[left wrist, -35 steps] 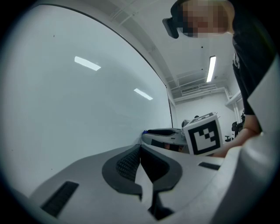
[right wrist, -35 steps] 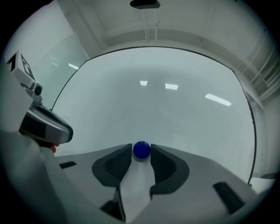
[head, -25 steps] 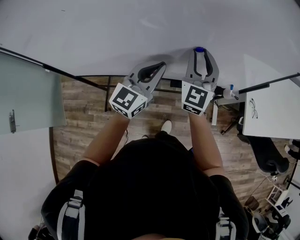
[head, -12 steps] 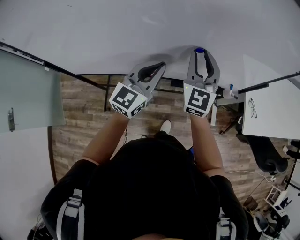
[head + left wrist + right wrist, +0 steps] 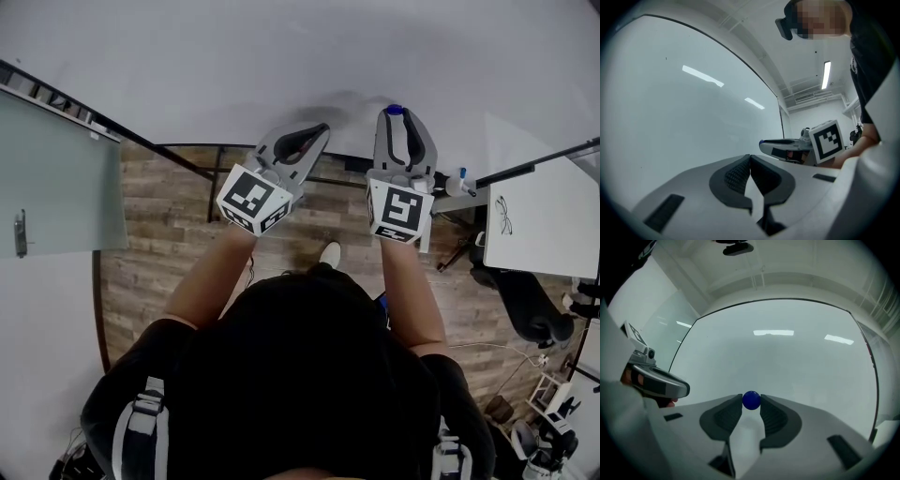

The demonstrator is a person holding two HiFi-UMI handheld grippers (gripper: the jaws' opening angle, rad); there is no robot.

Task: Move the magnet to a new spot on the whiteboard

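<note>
While at whiteboard (image 5: 797,357), blue magnet (image 5: 751,400) in pinch btwn tips of R hand-held gripper (image 5: 751,402).

**Left gripper view: fingers closed, whiteboard ahead**

Left gripper (image 5: 750,156): the two dark fingers (image 5: 735,176) meet at their tips, nothing between them. A narrow pale gap shows lower down, behind the tips.

Whiteboard (image 5: 684,117) fills the left and centre of the view. Its surface is bare apart from reflected streaks of ceiling light, and its dark edge curves down to the right.

Right gripper (image 5: 764,143) is seen side-on, right of centre, with its tip toward the whiteboard. A blue speck at that tip is the magnet (image 5: 761,140), too small to read the grip from here. Its marker cube (image 5: 828,140) sits behind, with a person's arm (image 5: 851,154) beyond. A ceiling strip lamp (image 5: 827,75) is lit above.
</note>
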